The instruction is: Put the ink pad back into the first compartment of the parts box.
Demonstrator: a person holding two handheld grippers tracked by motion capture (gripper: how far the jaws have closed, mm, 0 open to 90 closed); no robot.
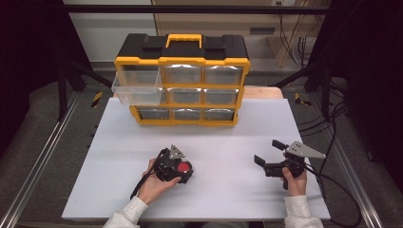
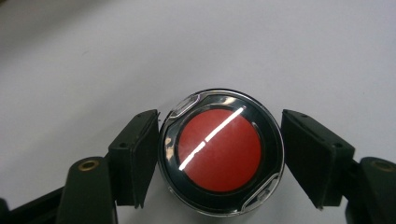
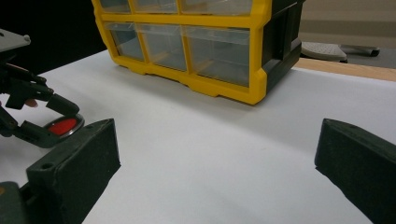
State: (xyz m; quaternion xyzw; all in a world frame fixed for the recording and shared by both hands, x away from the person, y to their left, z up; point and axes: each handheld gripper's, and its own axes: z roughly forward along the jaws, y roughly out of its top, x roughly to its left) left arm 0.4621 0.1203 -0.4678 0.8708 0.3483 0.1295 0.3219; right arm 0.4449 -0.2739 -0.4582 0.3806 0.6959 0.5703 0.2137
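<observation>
While the left gripper [image 2: 219,158] holds a round red disc in a clear glossy case [image 2: 220,151], its jaws stand one on each side of the case rim, closed as far as the case allows. The case lies flat on the white table surface [image 1: 223,137], at the person's near left in the high view. The pads [image 2: 135,156] sit against the curved, shiny edge, so contact is narrow; the likely fault from here is the case slipping or pivoting out of the grip on lifting, caused by the smooth round rim and the small bearing area. A tilted lift could drop it back onto the table.

The right gripper [image 1: 270,154] rests at the near right, jaws wide apart with nothing between them, well apart from the case.

Farther back stands a yellow-and-black drawer organiser [image 1: 183,80] with a carrying handle and clear drawers. Its upper-left drawer [image 1: 138,88] is pulled out and overhangs the table. If the case is meant for that drawer, a second risk is striking the protruding drawer front on approach, which could push the drawer in or shift the organiser.

No brand, label or writing is legible on the case, the organiser or the grippers.
</observation>
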